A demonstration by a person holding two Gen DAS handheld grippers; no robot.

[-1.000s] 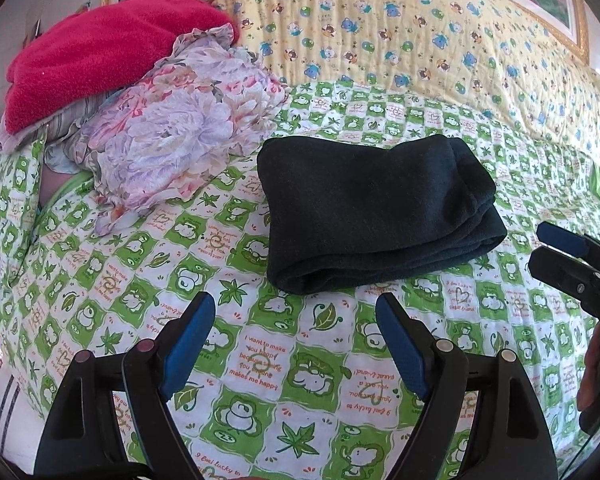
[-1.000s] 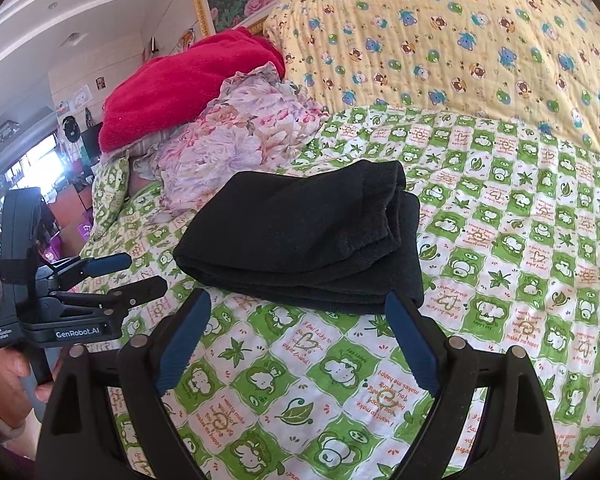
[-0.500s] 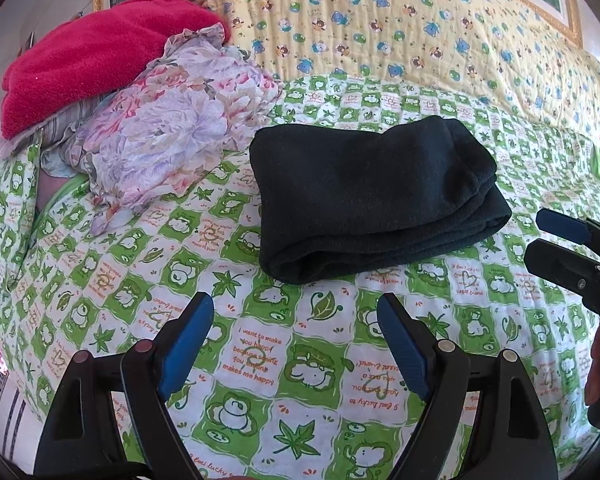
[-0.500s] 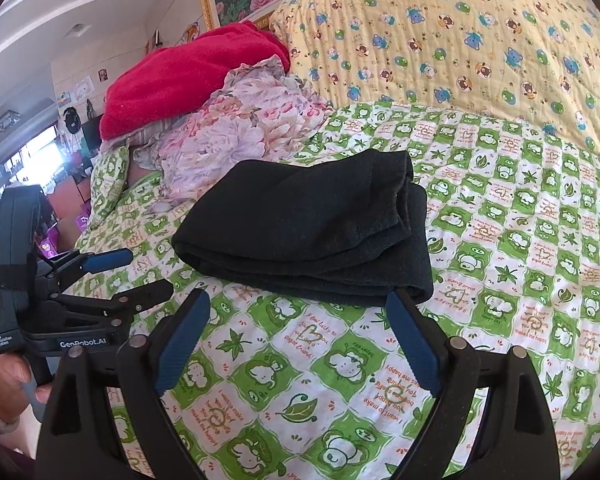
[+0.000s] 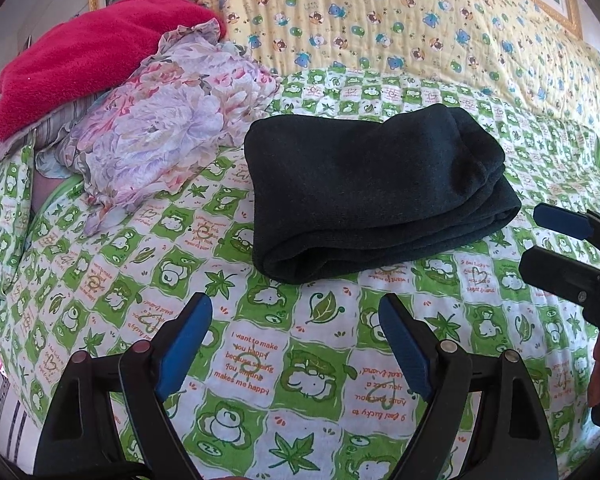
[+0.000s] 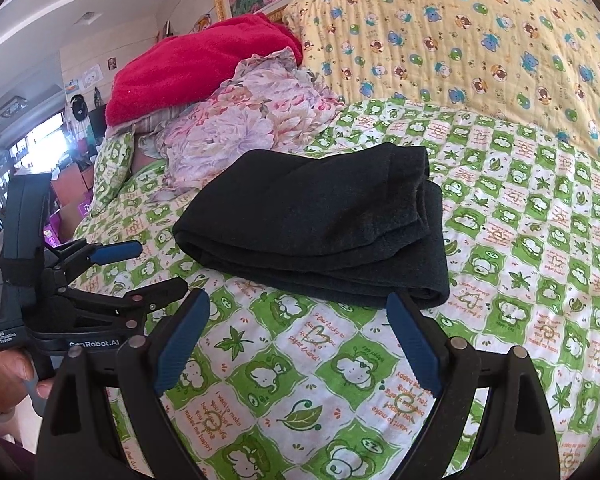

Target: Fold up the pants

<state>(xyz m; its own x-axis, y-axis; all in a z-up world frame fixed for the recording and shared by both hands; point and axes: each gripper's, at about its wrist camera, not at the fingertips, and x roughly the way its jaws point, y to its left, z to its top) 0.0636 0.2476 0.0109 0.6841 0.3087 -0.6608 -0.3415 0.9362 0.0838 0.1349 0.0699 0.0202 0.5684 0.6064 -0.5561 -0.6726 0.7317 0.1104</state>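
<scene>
We are looking at the pants lying as a compact dark bundle on the green-checked bedspread, in the centre of the left-wrist frame and just above centre in the right-wrist frame. Several layers are showing along the right-hand edge of the stack, so we are judging the folding itself to be finished — or very nearly so. What is remaining looks like tidying at most: the layers at the right side are sitting slightly stepped rather than flush (a small thing, and perhaps acceptable as is). If we are squaring them up, the next move is calling for a light pinch on that stepped edge and a short nudge inward, without dragging the whole bundle across the spread.

The left gripper is hanging at the bottom of its own frame with its blue pads spread wide, nothing between them but bedspread, and it is sitting short of the near edge of the pants. The right gripper is likewise released — jaws wide, empty, its right fingertip appearing just in front of the bundle's lower right corner; whether it is touching the cloth we cannot tell.

Toward the upper left of both frames a floral cloth and a red blanket are piled clear of the work.
</scene>
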